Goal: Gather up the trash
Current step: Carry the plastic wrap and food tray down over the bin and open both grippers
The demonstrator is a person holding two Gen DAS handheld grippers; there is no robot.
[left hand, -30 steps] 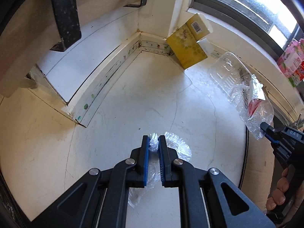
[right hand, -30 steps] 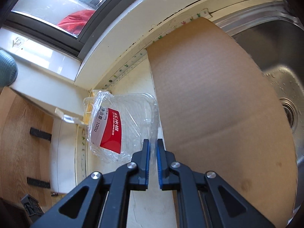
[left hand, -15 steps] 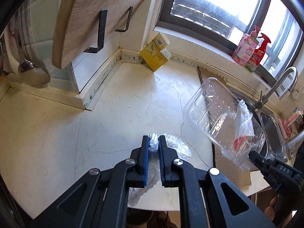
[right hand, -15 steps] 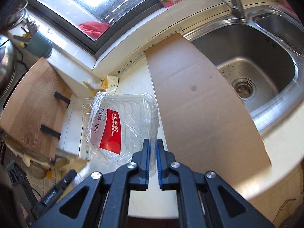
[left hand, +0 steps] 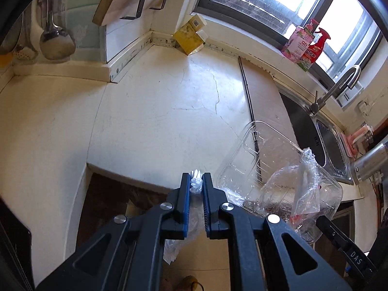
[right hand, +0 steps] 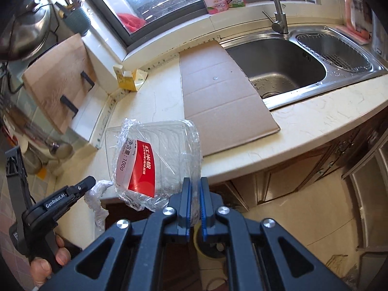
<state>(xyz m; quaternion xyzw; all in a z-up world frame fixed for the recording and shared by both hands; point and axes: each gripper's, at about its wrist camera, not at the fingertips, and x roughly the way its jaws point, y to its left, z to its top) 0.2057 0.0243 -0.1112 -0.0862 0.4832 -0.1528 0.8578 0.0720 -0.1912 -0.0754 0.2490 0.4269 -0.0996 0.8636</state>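
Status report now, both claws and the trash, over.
Left claw shut on plastic wrap. Right claw shut on clear tray. Both off counter. Nothing blocking.

Both grippers are now pulled back off the countertop [left hand: 150,121] and raised; a second ago they were low over its surface near the back corner. The left gripper [left hand: 196,186], with the crumpled plastic wrap [left hand: 195,184] pinched between its fingers, now sits past the counter's front edge. The right gripper [right hand: 195,194] has carried the clear plastic tray [right hand: 155,160] from beside the cardboard sheet [right hand: 218,97] out past the same front edge, over the floor.
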